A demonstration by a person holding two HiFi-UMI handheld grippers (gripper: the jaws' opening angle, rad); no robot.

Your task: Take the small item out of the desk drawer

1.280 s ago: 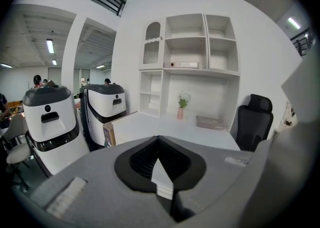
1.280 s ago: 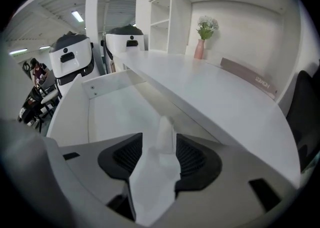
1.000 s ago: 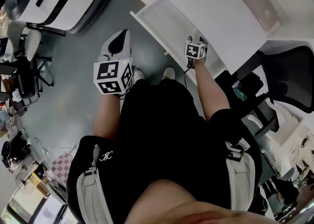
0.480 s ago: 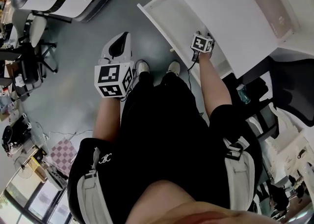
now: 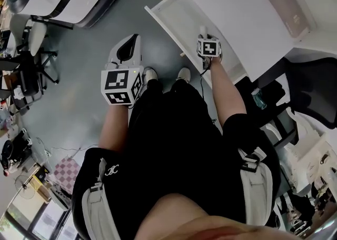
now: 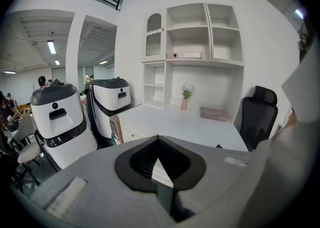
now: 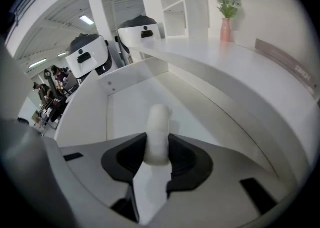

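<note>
Mid-grab here: closing the right tool on the small white item, down inside the open drawer. Left tool pinched together, empty, off to the side. Next, probably: finish the squeeze, then lift straight up past the drawer wall.

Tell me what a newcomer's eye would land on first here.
The right gripper reaches over the open white drawer, its jaws closing on a small white item that stands between them. The left gripper hangs shut and empty over the grey floor, beside the person's legs. Two bulky white-and-black machines stand off to the desk's left.
</note>
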